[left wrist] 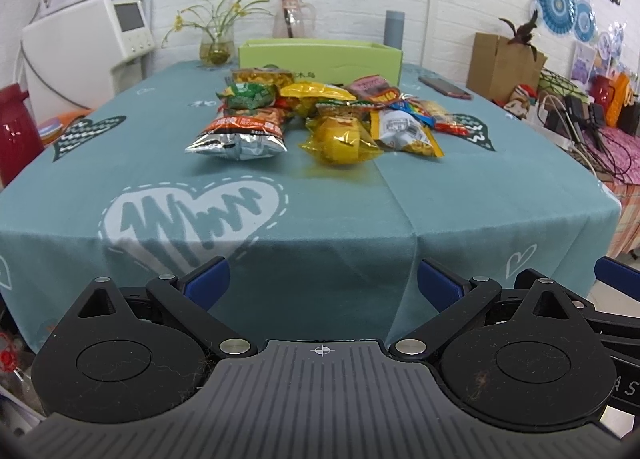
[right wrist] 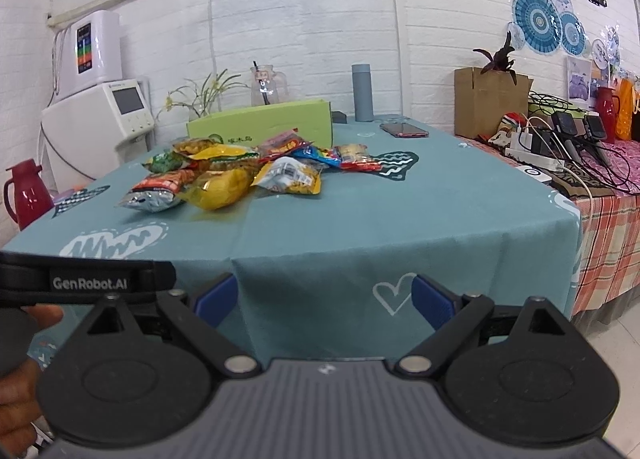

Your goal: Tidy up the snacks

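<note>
A pile of several snack packets (left wrist: 320, 115) lies in the middle of the teal tablecloth (left wrist: 480, 195); it also shows in the right wrist view (right wrist: 248, 171). A silver and orange packet (left wrist: 240, 135) and a yellow packet (left wrist: 340, 141) lie nearest. An open green cardboard box (left wrist: 320, 59) stands behind the pile, also in the right wrist view (right wrist: 264, 125). My left gripper (left wrist: 323, 287) is open and empty, in front of the table's near edge. My right gripper (right wrist: 325, 299) is open and empty, also short of the table, to the right of the left one.
On the far side stand a flower vase (left wrist: 216, 45), a glass jug (left wrist: 292, 17), a grey flask (right wrist: 362, 93) and a phone (right wrist: 404, 129). A side table at the right (right wrist: 600, 219) holds chargers, cables and a cardboard box. A red thermos (left wrist: 16, 127) stands at the left.
</note>
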Available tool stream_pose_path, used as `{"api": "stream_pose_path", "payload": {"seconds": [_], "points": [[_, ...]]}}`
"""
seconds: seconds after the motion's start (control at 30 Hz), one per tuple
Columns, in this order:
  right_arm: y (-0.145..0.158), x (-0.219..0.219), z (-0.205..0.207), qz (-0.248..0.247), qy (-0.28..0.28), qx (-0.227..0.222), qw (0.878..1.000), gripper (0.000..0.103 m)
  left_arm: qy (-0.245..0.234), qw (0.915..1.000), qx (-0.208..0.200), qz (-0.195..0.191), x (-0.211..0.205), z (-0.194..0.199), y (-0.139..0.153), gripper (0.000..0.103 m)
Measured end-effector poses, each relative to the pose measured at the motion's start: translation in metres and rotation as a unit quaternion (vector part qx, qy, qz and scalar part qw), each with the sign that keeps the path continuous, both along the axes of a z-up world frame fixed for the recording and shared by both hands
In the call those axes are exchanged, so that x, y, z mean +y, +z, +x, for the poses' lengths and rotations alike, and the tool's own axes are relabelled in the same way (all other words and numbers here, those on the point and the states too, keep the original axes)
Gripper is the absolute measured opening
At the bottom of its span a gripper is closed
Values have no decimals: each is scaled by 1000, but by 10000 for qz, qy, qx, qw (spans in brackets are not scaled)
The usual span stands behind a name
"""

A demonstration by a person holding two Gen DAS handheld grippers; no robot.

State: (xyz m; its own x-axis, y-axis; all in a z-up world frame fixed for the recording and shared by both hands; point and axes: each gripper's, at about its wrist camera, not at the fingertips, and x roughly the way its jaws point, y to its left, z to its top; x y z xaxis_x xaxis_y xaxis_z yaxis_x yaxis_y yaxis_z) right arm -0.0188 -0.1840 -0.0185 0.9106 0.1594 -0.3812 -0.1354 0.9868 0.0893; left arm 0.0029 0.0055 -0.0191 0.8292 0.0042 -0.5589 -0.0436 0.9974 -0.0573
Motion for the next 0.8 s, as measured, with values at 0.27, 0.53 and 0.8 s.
{"api": "stream_pose_path", "payload": {"seconds": [0.27,0.53,0.8], "points": [[0,-6,4,-43,-43,284,9996,93,-40,10000,27,-36,-1,3,0,89],[0,-7,2,-14,191,240,9995,93,-199,9996,-72,-206,8,11,10,88],[0,-24,22,368,251,149,9989,93,228,9976,85,-643,46,47,13,87]]}}
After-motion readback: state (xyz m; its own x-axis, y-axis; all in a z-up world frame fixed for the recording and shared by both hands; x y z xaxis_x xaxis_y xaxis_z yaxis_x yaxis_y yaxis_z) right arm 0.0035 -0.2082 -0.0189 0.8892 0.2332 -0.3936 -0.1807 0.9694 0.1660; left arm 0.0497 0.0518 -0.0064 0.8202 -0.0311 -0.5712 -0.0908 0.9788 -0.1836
